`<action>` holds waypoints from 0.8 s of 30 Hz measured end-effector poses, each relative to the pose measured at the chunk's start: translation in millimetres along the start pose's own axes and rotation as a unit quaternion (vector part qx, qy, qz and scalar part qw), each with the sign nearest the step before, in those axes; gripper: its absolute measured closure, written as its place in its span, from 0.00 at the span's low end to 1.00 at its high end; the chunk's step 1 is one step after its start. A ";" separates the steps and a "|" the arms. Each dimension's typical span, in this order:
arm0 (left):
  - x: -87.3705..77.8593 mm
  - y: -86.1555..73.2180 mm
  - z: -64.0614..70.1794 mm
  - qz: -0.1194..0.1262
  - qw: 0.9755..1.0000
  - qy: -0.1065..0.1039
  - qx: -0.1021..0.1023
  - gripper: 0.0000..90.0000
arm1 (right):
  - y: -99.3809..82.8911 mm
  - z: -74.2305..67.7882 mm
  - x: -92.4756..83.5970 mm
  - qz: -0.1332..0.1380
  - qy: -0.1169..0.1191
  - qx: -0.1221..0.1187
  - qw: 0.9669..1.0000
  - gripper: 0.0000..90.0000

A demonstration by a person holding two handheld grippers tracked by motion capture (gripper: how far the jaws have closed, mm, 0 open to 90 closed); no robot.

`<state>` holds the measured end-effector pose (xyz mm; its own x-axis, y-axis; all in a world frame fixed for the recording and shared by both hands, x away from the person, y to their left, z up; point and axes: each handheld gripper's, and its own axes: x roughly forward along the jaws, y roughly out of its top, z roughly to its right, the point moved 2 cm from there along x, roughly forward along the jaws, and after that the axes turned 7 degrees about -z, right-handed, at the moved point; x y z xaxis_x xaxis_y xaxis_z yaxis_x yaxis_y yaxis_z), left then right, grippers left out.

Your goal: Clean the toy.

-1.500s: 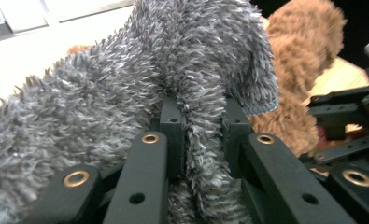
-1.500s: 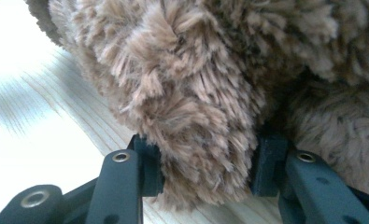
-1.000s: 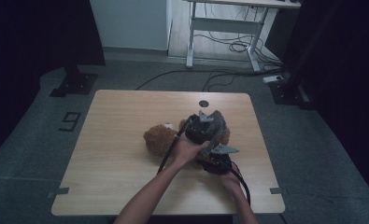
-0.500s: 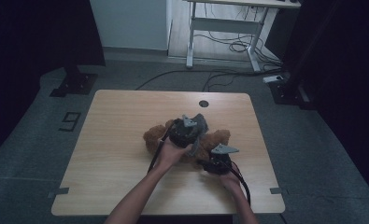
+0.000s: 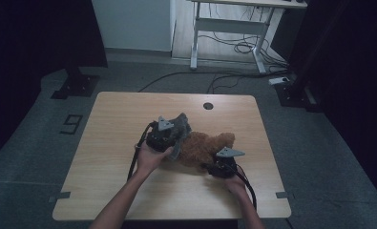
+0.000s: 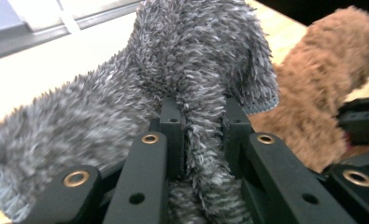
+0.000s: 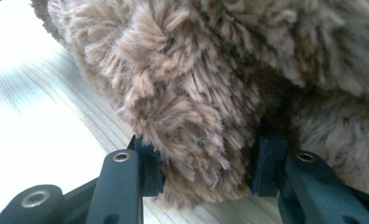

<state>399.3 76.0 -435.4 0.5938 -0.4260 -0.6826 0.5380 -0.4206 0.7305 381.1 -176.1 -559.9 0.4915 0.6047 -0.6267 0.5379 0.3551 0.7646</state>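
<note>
A brown plush toy [image 5: 203, 147] lies on the wooden table [image 5: 119, 114], just right of its middle. My left gripper [image 5: 175, 136] is at the toy's left end, shut on a fold of grey furry fabric [image 5: 180, 125]. In the left gripper view the grey furry fabric [image 6: 191, 60] is pinched between the jaws of the left gripper [image 6: 203, 112], and the brown plush toy [image 6: 322, 84] lies behind it to the right. My right gripper [image 5: 217, 160] is at the toy's near right side. In the right gripper view that right gripper [image 7: 205, 161] is clamped on a tuft of the brown plush toy [image 7: 196, 93].
A round cable hole [image 5: 208, 106] sits near the table's far edge. Beyond the table stand a white desk frame [image 5: 229, 28] with cables on the floor and a black stand base [image 5: 76, 86] at the far left. Bare tabletop shows to the left and in front.
My left gripper has moved to the left across the toy, taking the grey fabric with it, so more of the brown plush now shows to its right. The right gripper has stayed put.
</note>
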 end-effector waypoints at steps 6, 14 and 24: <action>-12.5 -16.8 -32.2 -0.007 0.999 0.022 -0.033 0.84 | -0.4 0.9 0.1 0.000 0.001 0.003 1.000 0.63; -15.9 -31.8 -41.9 0.002 0.998 -0.007 -0.063 0.83 | -0.9 2.7 0.2 0.002 0.004 0.003 1.000 0.63; 27.6 14.8 29.1 -0.025 0.999 -0.042 0.011 0.83 | -1.1 2.0 -0.1 0.000 0.001 0.005 1.000 0.63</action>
<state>406.2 34.6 -444.1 0.5141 -0.4694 -0.7179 0.5520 -0.4597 0.6957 381.8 -177.9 -561.1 0.4906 0.6059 -0.6262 0.5447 0.3476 0.7632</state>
